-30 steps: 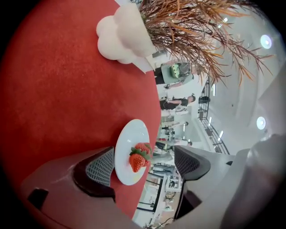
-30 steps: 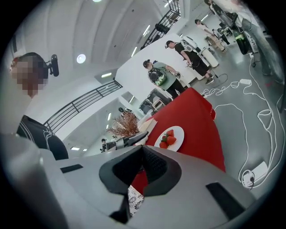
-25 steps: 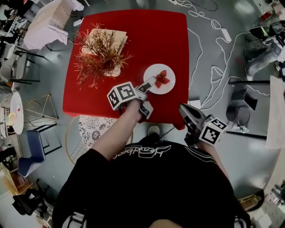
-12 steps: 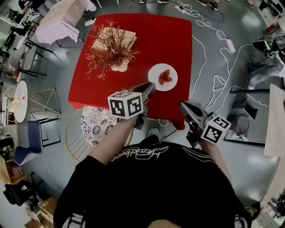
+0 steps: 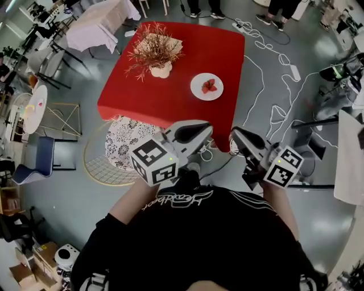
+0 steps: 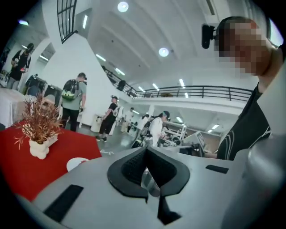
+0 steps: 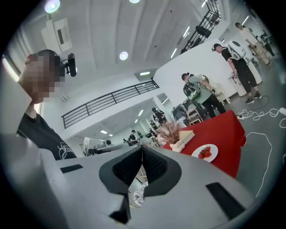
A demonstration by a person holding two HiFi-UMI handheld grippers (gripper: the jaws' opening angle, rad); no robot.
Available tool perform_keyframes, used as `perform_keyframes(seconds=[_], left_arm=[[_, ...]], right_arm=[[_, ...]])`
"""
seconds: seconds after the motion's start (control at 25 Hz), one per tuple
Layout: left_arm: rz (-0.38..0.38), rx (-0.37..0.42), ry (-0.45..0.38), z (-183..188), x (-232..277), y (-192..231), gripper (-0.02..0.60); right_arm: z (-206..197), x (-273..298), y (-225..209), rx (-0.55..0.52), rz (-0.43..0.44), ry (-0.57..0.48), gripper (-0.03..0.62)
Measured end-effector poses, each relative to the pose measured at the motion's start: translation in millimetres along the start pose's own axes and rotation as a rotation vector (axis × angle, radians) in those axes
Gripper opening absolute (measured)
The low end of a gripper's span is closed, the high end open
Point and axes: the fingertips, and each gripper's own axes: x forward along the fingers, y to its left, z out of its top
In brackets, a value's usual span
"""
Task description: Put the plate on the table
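Observation:
A white plate (image 5: pixel 206 86) with strawberries lies on the red table (image 5: pixel 170 85), toward its right side; it also shows small in the left gripper view (image 6: pixel 77 163) and in the right gripper view (image 7: pixel 205 152). My left gripper (image 5: pixel 209 129) is held near my body, short of the table's near edge, with its jaws shut on nothing (image 6: pixel 146 151). My right gripper (image 5: pixel 234 134) hangs beside it, also off the table, its jaws shut and empty (image 7: pixel 142 151). Neither gripper touches the plate.
A dried reddish plant in a white vase (image 5: pixel 154 54) stands on a book at the table's back. A round white patterned seat (image 5: pixel 128 149) sits at the near left corner. White cables (image 5: pixel 273 62) trail over the floor on the right. People (image 5: pixel 199 5) stand beyond the table.
My left gripper has let go of the plate's rim, drawn back off the table toward my body and shut. The plate stays on the table. The right gripper has hardly moved.

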Motion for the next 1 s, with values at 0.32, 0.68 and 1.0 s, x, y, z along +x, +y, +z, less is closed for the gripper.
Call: perform_keyframes(seconds=[0.32,0.68,1.0], left_arm=[[-0.018,-0.047,-0.106,-5.0,-49.2,-137.1,0.008],[-0.015,-0.039,-0.139,-35.1,-82.9,-269.8,0.008],[-0.02,-0.039,-0.136,-35.7,-84.3,-277.5,0.008]], right_arm=[[-12.6,-96.7,101.7,-0.073,0.076,-0.017,0.008],[-60.6,-188.3,187.6,-0.114,0.09,0.002,0.008],[-62.2,-192.5,190.6,-0.104,0.105,-0.012,0.008]])
